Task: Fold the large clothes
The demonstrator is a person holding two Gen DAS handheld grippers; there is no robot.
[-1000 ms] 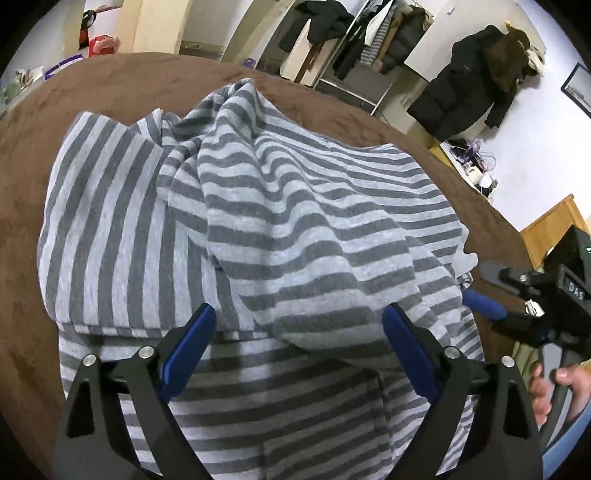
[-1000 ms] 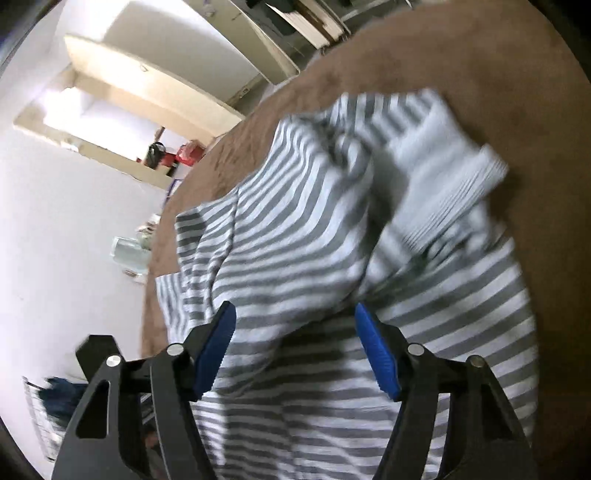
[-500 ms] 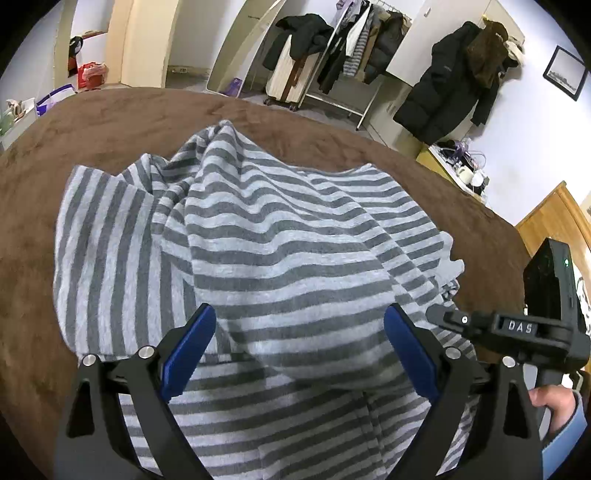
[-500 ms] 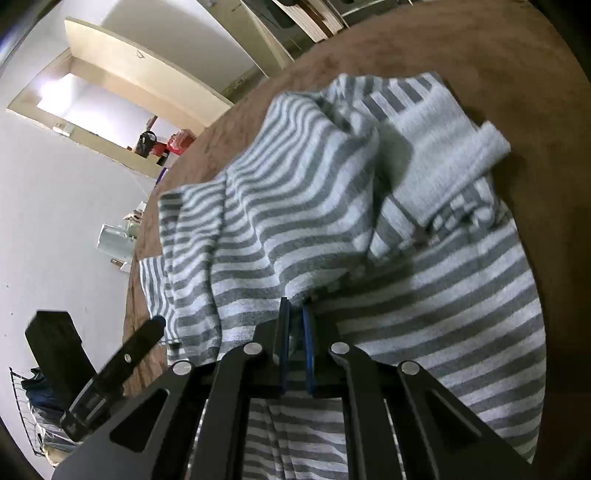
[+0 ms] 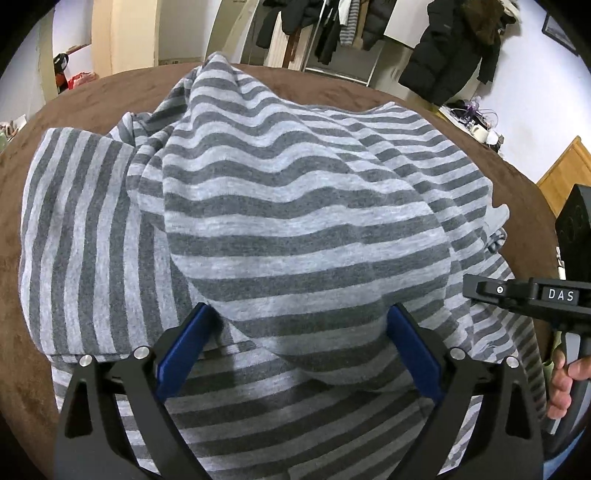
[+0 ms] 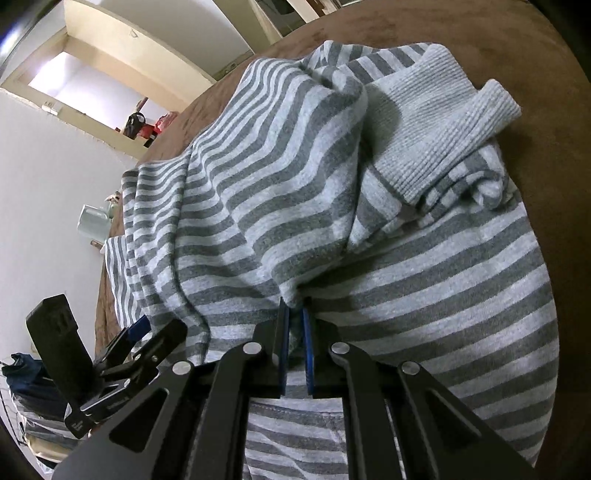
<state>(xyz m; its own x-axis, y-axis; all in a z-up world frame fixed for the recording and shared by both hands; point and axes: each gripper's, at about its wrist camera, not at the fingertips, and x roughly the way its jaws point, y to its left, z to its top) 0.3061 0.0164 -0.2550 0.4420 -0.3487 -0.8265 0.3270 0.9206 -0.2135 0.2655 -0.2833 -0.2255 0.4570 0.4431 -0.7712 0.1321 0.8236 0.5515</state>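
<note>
Right gripper [image 6: 294, 341]: fingers have just clamped down on a pinch of the grey striped sweater [image 6: 332, 229], a fold of fabric sits between the blue pads. Grip looks thin, just the edge of the bulged layer, so I'd lift slowly and watch for slip.

Left gripper [image 5: 298, 350]: fingers spread wide, straddling the rounded hump of the same sweater [image 5: 280, 206]. Pads are beside the fabric, not pressing it. Nothing held on that side yet.

Step in hand, as I read it: take the near edge at two points and carry it over for a fold. Only one point is secured.

To do it well:
- Close the left fingers on the same layer the right one has, not the lower layer lying flat underneath. Two layers are stacked here, easy to grab both.
- Keep both hands level when lifting, otherwise the stripes skew and the fold goes diagonal.
- Pull slightly apart first to take the slack out of the hump.

Further out: ribbed cuff [image 6: 450, 122] of a sleeve lies bunched on top at the far right side, folded over itself. It needs flattening or tucking before the fold lands on it, else a lump.

Sweater lies crumpled on a brown plush bed [image 5: 110, 92], far end still unspread. Coats on a rack [image 5: 332, 26] beyond, irrelevant.
</note>
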